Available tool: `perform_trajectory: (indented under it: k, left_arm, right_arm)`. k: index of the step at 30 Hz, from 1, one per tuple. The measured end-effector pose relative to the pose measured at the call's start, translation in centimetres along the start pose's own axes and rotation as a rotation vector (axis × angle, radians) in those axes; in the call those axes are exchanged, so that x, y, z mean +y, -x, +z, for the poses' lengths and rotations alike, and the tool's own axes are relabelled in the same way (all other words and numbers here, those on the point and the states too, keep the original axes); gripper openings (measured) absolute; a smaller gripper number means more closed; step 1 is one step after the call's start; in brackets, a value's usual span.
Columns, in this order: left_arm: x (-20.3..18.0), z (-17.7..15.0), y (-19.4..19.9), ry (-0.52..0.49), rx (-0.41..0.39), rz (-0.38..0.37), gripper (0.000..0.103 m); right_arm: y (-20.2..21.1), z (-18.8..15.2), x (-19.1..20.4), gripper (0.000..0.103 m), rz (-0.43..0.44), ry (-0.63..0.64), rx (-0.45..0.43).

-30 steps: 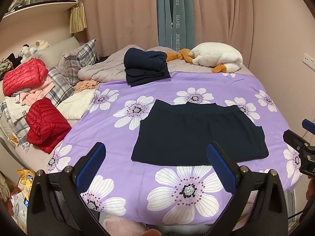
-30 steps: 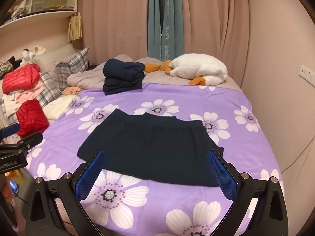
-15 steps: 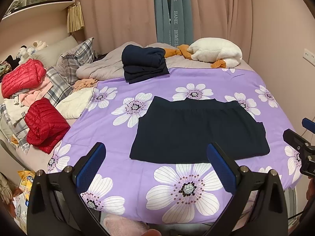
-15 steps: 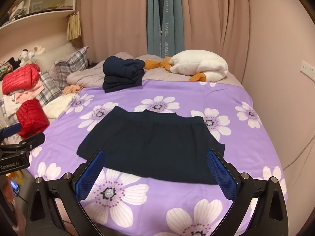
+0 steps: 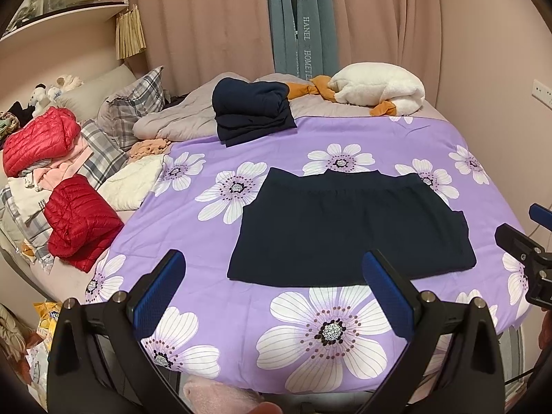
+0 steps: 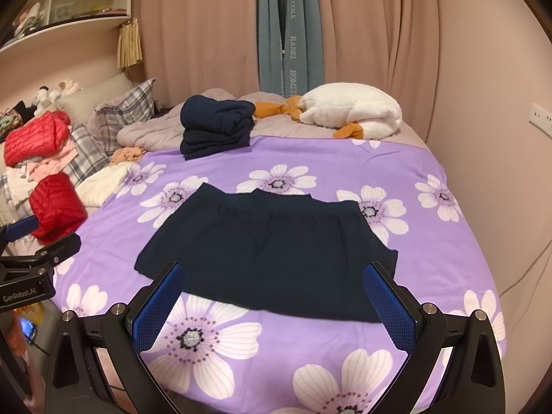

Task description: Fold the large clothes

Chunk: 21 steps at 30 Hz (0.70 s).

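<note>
On the purple floral bedspread (image 5: 214, 296), the dark garment (image 5: 348, 227) lies flat, half-folded, unmoved over the last second. Left gripper (image 5: 274, 288) and right gripper (image 6: 272, 295) have drifted slightly; jaws wide, empty. Assessment: the next fold has not started.

Garment (image 5: 348, 227) flat mid-bed (image 5: 207, 310), folded stack (image 5: 252, 117) behind it, jackets (image 5: 79, 217) far left.

Both views have crept forward and a little lower toward the bed: the dark navy garment (image 5: 348, 227) now sits slightly further toward six o'clock, and in the right wrist view the left claw (image 6: 34, 238) seems marginally higher at nine o'clock.
</note>
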<state>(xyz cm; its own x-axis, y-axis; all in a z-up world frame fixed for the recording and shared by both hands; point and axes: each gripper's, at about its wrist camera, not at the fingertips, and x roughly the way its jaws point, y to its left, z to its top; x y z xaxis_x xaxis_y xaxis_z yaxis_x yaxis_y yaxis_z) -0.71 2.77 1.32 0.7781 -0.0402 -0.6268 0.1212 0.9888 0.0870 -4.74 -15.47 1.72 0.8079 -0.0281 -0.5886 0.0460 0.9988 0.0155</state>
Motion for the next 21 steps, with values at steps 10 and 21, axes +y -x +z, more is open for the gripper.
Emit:
perform_trajectory:
  k: [10, 21]
  left_arm:
    - [-0.01, -0.02, -0.15, -0.004, -0.004, 0.002, 0.103]
    - [-0.44, -0.23, 0.06, -0.009, -0.022, 0.022, 0.103]
  right_arm:
    - [-0.14, -0.04, -0.05, 0.102, 0.001, -0.001, 0.005]
    - [-0.48, -0.39, -0.02, 0.102, 0.009, 0.000, 0.005]
